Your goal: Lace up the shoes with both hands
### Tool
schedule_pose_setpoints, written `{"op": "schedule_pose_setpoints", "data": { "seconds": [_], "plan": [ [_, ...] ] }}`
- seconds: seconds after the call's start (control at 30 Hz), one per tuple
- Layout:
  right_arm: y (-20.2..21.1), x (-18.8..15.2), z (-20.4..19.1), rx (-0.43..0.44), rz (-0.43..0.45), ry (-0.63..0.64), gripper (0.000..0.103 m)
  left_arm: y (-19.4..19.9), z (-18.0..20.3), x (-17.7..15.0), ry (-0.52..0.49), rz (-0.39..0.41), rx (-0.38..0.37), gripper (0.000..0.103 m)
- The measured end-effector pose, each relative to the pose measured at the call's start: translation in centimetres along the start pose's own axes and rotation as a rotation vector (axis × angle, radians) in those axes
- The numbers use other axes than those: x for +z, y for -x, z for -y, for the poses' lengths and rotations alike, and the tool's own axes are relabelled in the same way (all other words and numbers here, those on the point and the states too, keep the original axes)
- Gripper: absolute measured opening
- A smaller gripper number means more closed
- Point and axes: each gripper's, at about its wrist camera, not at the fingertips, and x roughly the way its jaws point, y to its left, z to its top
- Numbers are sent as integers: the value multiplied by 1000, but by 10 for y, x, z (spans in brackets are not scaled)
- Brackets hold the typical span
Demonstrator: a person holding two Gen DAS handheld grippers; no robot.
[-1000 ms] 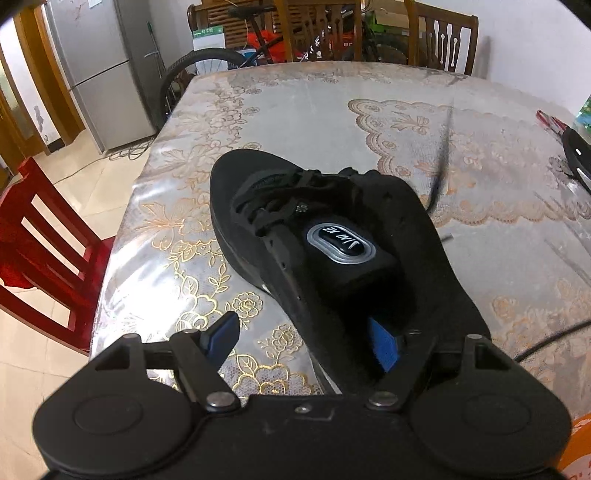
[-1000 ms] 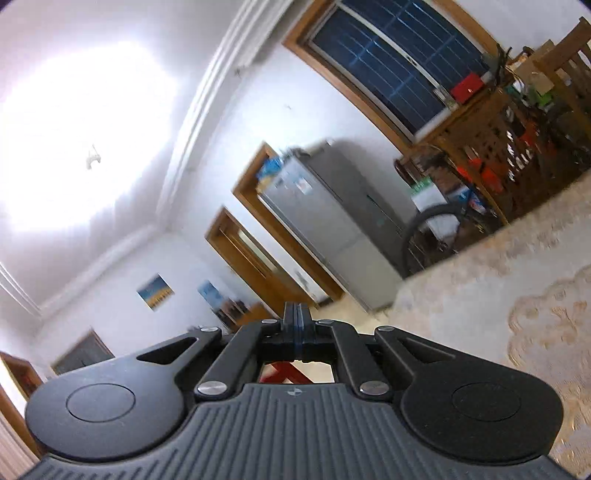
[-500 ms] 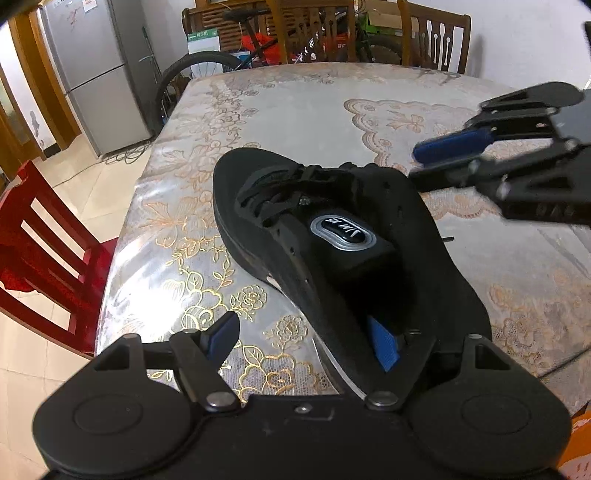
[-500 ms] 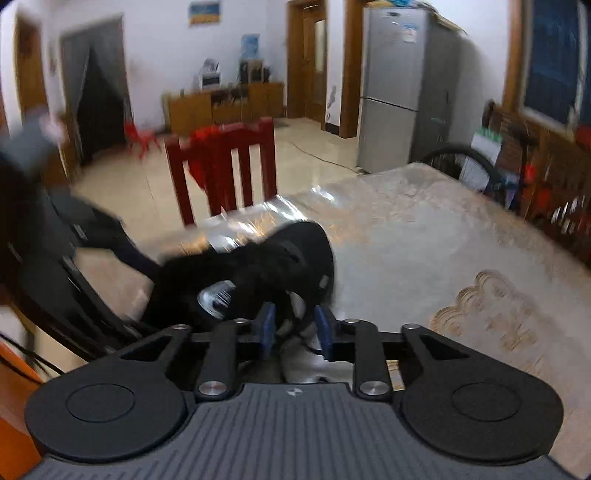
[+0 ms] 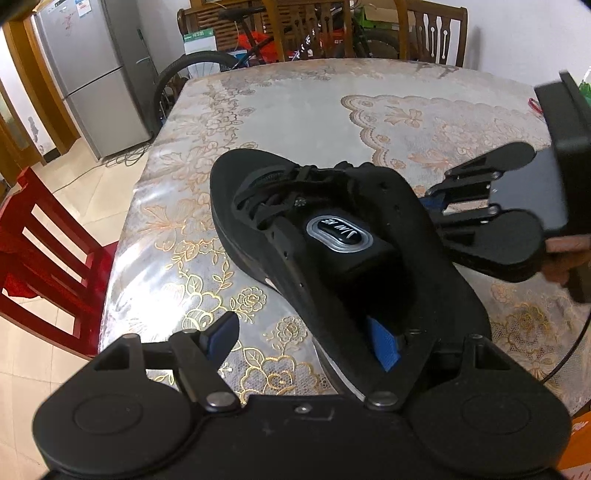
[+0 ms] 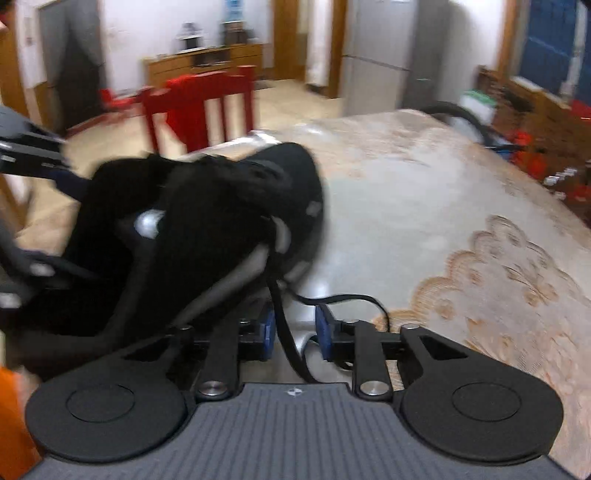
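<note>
A black shoe [image 5: 417, 258] lies on the table with its toe pointing away; its tongue carries a silver label. My left gripper [image 5: 304, 332] is open and straddles the shoe's left side wall at the heel. One pad [image 5: 384, 347] sits inside the shoe and the other [image 5: 223, 332] hangs clear over the cloth. My right gripper [image 6: 295, 332] sits low at the shoe's [image 6: 207, 221] right side. A loose black lace [image 6: 284, 325] runs between its closing jaws, with a gap still on both sides. In the left wrist view its fingertips [image 5: 432, 201] disappear behind the shoe.
The table [image 5: 295, 103] wears a glossy floral cloth, and its left edge drops to a red chair [image 5: 48, 251]. A fridge [image 5: 92, 74], a bicycle wheel [image 5: 192, 70] and wooden chairs [image 5: 432, 33] stand beyond. A person's hand [image 5: 565, 254] holds the right gripper's handle.
The right gripper has swung down from facing the ceiling to the shoe's right side and now has the lace between its jaws. Shoe and left gripper stayed put.
</note>
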Motion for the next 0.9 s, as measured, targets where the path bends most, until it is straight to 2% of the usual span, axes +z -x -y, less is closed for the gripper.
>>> {"op": "schedule_pose_setpoints", "data": {
  "seconds": [0.07,0.2,0.27,0.37,0.5,0.6,0.7,0.8,0.9],
  "plan": [
    [3,-2,0,-67,62,-79,1,0,-1,-1,7,-4,-2,74],
    [48,14,12,-140,330,-385,1,1,-2,-3,18,5,-2,74],
    [76,28,20,-142,474,-515,1,2,-2,-3,17,8,-2,74],
    [110,55,26,-59,629,-604,2,4,-1,-3,3,16,5,74],
    [136,84,18,64,715,-552,2,10,2,-5,-25,35,22,74],
    [159,97,18,121,787,-523,2,13,1,-6,-22,38,7,74],
    [185,111,21,161,897,-493,2,12,1,-7,-25,42,11,74],
    [210,122,26,173,967,-449,2,10,1,-5,-25,42,20,74],
    [219,127,26,133,966,-391,2,9,-2,-5,-11,43,30,76]
  ]
}}
